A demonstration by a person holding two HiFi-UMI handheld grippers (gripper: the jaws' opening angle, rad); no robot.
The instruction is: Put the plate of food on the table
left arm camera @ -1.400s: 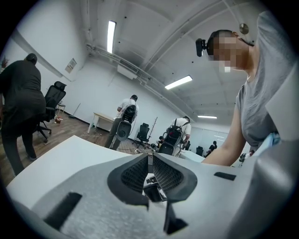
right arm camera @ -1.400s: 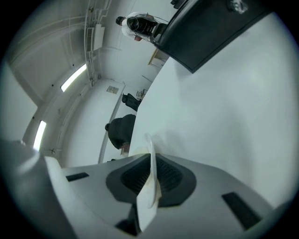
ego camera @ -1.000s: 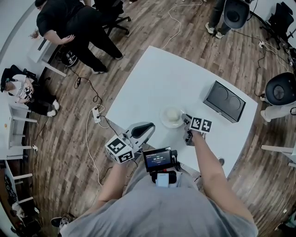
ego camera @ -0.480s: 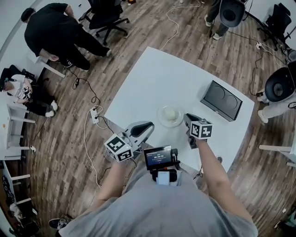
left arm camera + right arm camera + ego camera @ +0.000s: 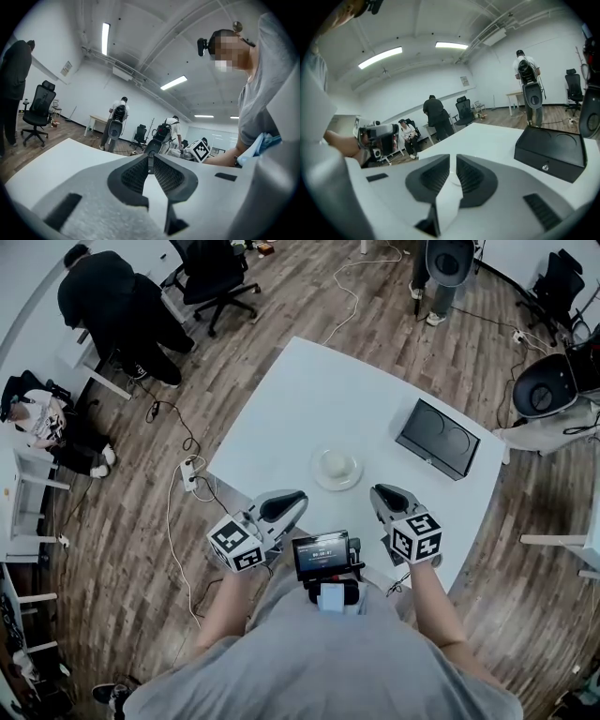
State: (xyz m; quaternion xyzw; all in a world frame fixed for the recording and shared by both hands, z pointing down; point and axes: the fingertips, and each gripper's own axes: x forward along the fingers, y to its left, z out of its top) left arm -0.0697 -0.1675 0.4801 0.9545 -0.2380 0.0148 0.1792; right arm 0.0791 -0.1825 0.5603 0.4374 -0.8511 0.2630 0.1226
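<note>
A white plate (image 5: 337, 469) with a pale round piece of food on it rests on the white table (image 5: 309, 399), near its front edge. Nothing touches the plate. My right gripper (image 5: 379, 492) hovers just right of it and nearer to me, jaws shut and empty. In the right gripper view that gripper (image 5: 453, 160) points across the bare tabletop. My left gripper (image 5: 296, 498) is held at the table's front edge, left of the plate, also shut on nothing. In the left gripper view its tips (image 5: 149, 158) meet.
A black flat box (image 5: 439, 439) lies on the table's right side. Cables and a power strip (image 5: 190, 474) run over the wooden floor to the left. People stand by a desk (image 5: 112, 306) at far left, and office chairs (image 5: 544, 385) stand at right.
My right gripper has pulled back from the plate toward me, leaving it on the table. The left gripper has barely moved.
</note>
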